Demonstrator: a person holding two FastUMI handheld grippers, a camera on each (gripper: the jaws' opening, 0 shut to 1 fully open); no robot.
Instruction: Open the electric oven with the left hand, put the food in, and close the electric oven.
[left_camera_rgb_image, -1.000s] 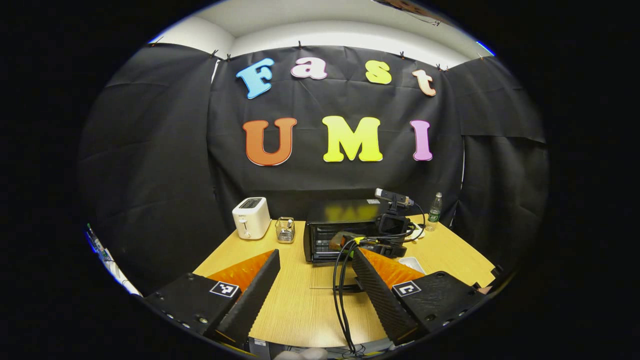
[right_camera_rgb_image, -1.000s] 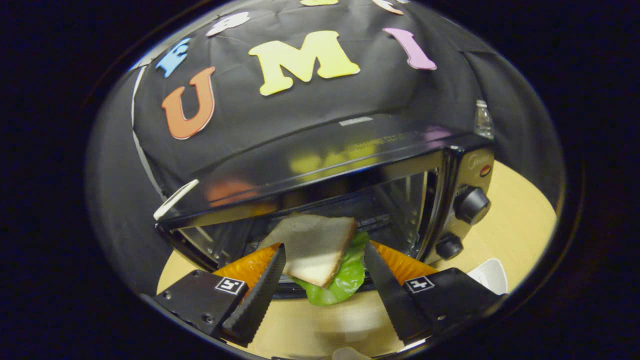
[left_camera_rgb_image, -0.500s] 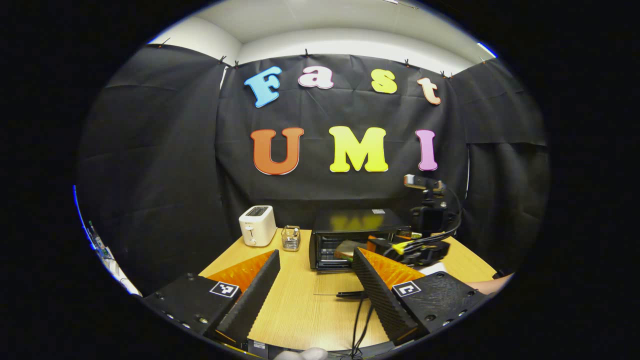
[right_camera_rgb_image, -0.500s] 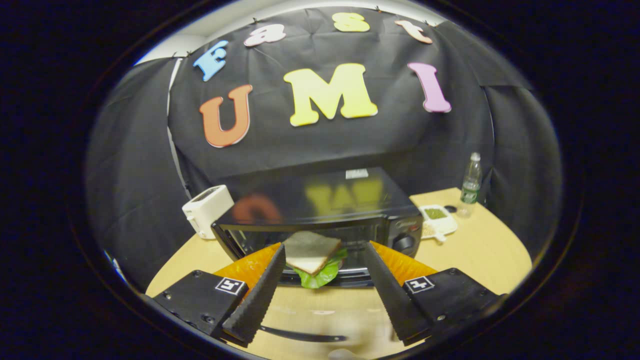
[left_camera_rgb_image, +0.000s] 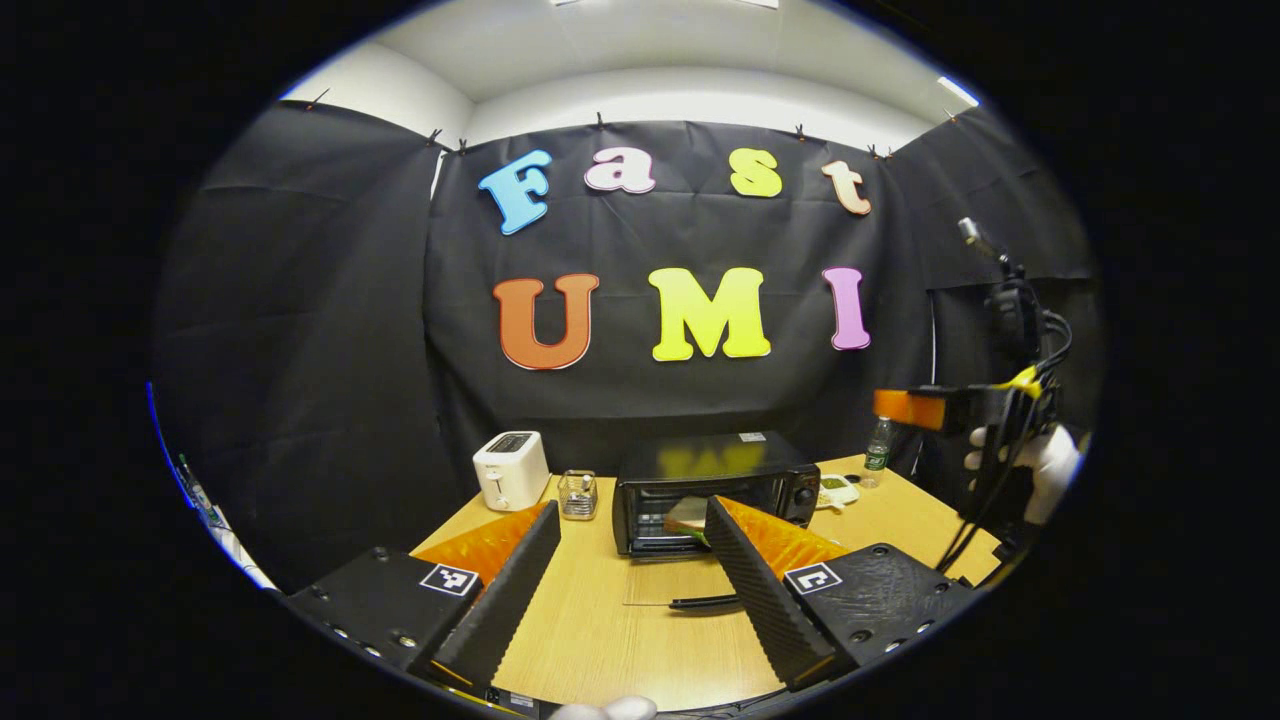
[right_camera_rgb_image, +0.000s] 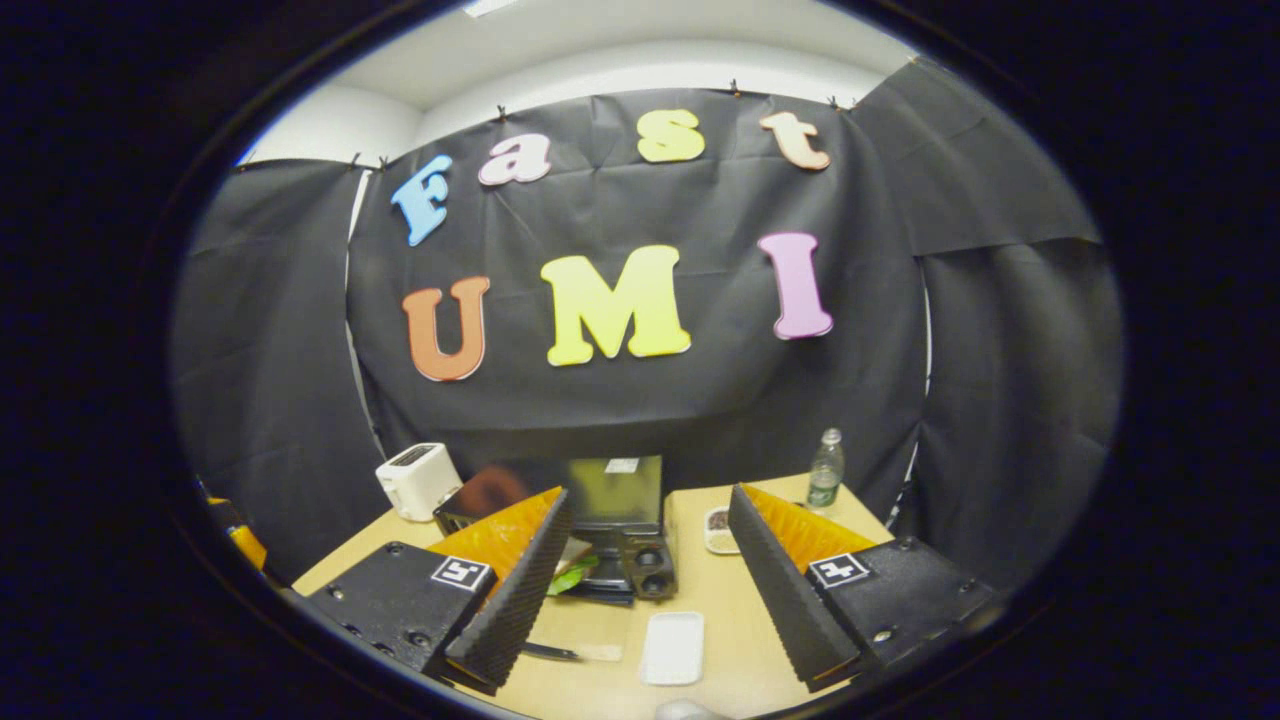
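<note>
In the left gripper view, the left gripper (left_camera_rgb_image: 630, 560) is held above the near edge of the table (left_camera_rgb_image: 600, 640) with its fingers spread wide and nothing between them. The electric oven (left_camera_rgb_image: 715, 490) stands toward the far edge of the table, its glass door (left_camera_rgb_image: 680, 585) let down flat onto the tabletop. The sandwich (left_camera_rgb_image: 688, 516) is seen inside the oven's mouth, partly hidden behind the gripper's own finger. A white toaster (left_camera_rgb_image: 511, 469) and a small wire basket (left_camera_rgb_image: 577, 494) stand to the left of the oven; a bottle (left_camera_rgb_image: 878, 446) stands near the far right corner. The right gripper (left_camera_rgb_image: 905, 408) is held up high at the right, well apart from the oven, by a gloved hand (left_camera_rgb_image: 1045, 465); whether anything is gripped there cannot be told.

In the right gripper view, the right gripper (right_camera_rgb_image: 650, 585) is wide open and empty. The oven (right_camera_rgb_image: 600, 530) is seen beyond it, with green lettuce of the sandwich (right_camera_rgb_image: 568, 575) just visible at its mouth. A white tray (right_camera_rgb_image: 672, 647) lies near the table's near edge.
</note>
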